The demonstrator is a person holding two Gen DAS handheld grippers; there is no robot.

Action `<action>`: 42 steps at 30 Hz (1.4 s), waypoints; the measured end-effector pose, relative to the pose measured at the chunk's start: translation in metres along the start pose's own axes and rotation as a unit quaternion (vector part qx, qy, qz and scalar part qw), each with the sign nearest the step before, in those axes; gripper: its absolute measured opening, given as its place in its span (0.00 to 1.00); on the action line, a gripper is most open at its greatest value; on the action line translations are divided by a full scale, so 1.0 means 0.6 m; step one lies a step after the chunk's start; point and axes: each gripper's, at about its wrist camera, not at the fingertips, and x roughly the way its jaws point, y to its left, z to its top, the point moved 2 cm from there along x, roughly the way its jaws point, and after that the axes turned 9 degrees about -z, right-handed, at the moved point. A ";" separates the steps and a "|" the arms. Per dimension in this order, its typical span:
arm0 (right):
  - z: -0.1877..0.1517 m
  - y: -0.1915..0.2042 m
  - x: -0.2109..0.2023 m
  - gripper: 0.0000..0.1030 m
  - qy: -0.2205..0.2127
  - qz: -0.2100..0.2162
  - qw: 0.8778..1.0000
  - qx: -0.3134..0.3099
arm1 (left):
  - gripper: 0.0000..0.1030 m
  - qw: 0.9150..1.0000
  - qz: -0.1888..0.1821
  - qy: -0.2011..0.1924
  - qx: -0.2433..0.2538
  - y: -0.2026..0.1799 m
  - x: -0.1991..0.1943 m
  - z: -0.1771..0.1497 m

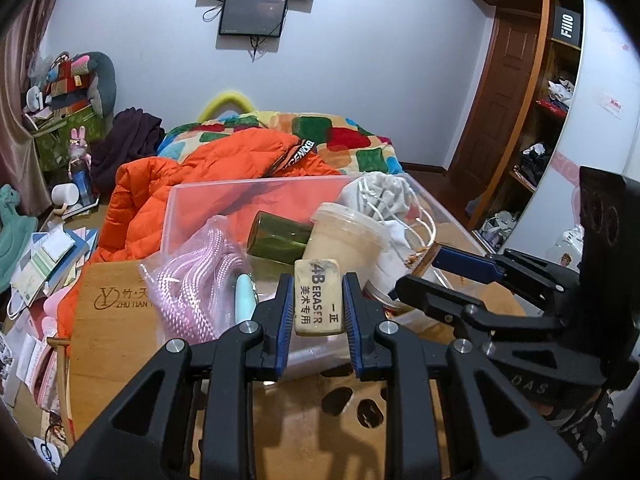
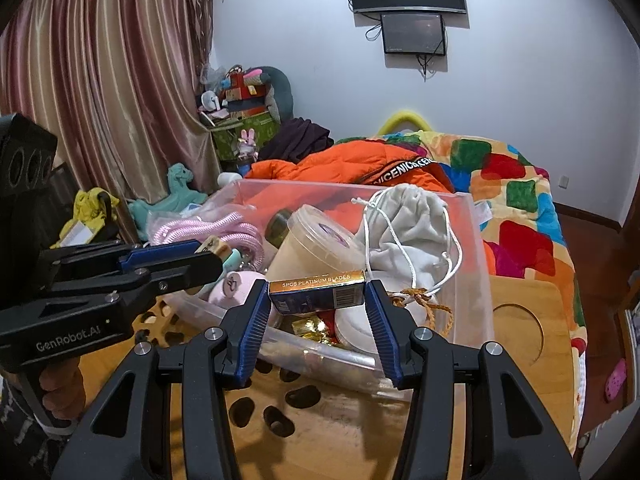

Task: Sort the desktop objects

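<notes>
- Left gripper (image 1: 318, 308): we see its blue pads pinching an eraser (image 1: 319, 298) by the long sides, upright, printed face toward the camera, held above the near rim of the clear plastic bin (image 2: 478, 240).
- Right gripper (image 2: 318, 300): its pads clamp the short ends of a small box of blades (image 2: 318, 291), held level over the bin's near wall.
- Risk, eraser: we judge that the pads bear on its lower half only; a quick swing could tip it out onto the wooden tabletop (image 2: 516, 360) rather than into the bin.
- Risk, box: thin card gripped end to end may buckle or twist free if squeezed harder or jolted.
- Risk, both hands: the two grippers work close together at one edge of the bin; we consider a knock between them likely if both go in at once.
- Risk, contents: the bin is crowded, so a released item could bounce off the tub's lid (image 2: 320, 226) or slide off the pile.
- Bin contents: pink cord in a clear bag (image 1: 192, 280), a green glass bottle on its side (image 1: 278, 238), a lidded cream tub, a grey drawstring pouch (image 2: 404, 224) with white cord, a pink round case (image 2: 236, 286), gold-wrapped pieces (image 2: 310, 327), and a braided brown string (image 2: 426, 304).
- Beyond: the bin backs onto an orange jacket (image 1: 160, 188) on the bed.
</notes>
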 end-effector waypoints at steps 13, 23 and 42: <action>0.002 0.012 0.004 0.54 -0.018 -0.041 0.998 -0.033 | 0.22 1.000 0.002 0.007 -0.017 0.015 0.005 0.004; 0.007 0.015 -0.038 0.70 -0.043 -0.069 0.996 -0.035 | 0.49 1.000 0.005 -0.017 -0.019 0.009 -0.037 0.004; -0.047 0.025 -0.120 0.99 -0.050 -0.132 0.990 -0.027 | 0.91 0.997 0.064 -0.038 -0.034 -0.010 -0.113 -0.050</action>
